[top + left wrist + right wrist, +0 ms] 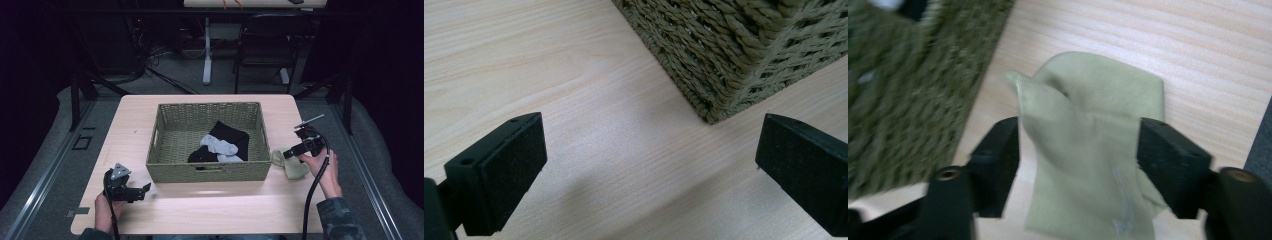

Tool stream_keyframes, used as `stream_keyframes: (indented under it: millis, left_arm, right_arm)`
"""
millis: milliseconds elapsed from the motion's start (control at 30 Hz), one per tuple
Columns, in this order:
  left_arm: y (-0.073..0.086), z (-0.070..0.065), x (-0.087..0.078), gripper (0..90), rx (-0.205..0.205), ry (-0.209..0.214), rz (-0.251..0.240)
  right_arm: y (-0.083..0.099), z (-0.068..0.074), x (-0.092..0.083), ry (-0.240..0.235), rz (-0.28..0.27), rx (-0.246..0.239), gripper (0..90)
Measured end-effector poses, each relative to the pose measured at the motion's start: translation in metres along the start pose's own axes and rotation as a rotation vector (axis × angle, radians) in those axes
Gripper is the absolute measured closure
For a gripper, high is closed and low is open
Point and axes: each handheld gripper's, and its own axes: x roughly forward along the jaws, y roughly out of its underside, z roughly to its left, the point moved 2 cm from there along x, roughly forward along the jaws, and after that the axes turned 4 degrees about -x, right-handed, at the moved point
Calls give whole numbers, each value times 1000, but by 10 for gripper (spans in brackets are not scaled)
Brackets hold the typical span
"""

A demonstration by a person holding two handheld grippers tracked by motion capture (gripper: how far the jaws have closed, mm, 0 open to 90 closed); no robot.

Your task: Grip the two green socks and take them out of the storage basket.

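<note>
A: Starting at the left, what was the left claw [146, 188] doing?

B: It rested low over the counter [200, 200] near the front left corner of the woven basket [210, 172], jaws spread wide with nothing between them. The left gripper view showed that corner [724, 65] just beyond the jaws and bare wood under them.

A: And inside the basket?

B: The high view showed a black garment [230, 137] with grey socks [220, 147] lying on it.

A: Then the right side?

B: The pale green sock [292, 165] lay on the counter just beside the basket's right wall. The right claw [1078, 150] was down over it, jaws partly open, the sock between them; whether the pads pressed on it I could not tell

A: What added detail?

B: The right gripper view showed the cloth [1088, 150] bunched up between the jaws
</note>
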Motion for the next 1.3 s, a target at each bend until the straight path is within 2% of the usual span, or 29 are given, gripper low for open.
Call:
stream_keyframes:
  millis: [233, 267, 400, 533, 567, 733, 833, 867, 1067, 1233, 1300]
  left_arm:
    - [0, -1, 0, 2, -3, -1, 2]
    - [0, -1, 0, 2, -4, -8, -1]
    - [0, -1, 0, 2, -2, -4, 1]
    - [-1, -1, 0, 2, 1, -4, 1]
    - [-1, -1, 1, 2, 1, -3, 3]
    - [0, -2, 1, 2, -2, -3, 4]
    - [0, -2, 1, 2, -2, -2, 4]
    - [0, -2, 1, 2, -2, -3, 4]
    - [0, -2, 2, 2, 1, 1, 6]
    - [0, -2, 2, 2, 5, 3, 6]
    - [0, -2, 2, 2, 6, 4, 5]
  right_arm:
    - [20, 13, -27, 24, -55, -41, 148]
    - [23, 16, -30, 12, -77, -41, 145]
    - [35, 22, -39, 19, -104, -66, 93]
    - [44, 27, -42, 21, -110, -85, 41]
    - [52, 30, -43, 24, -98, -104, 30]
    - [66, 35, -39, 24, -105, -124, 11]
    - [74, 38, -35, 8, -114, -126, 9]
    - [78, 38, -33, 18, -97, -142, 9]
    - [95, 44, -18, -4, -105, -138, 0]
    - [109, 47, -4, 0, -120, -144, 0]
    - [115, 49, 1, 5, -136, -125, 0]
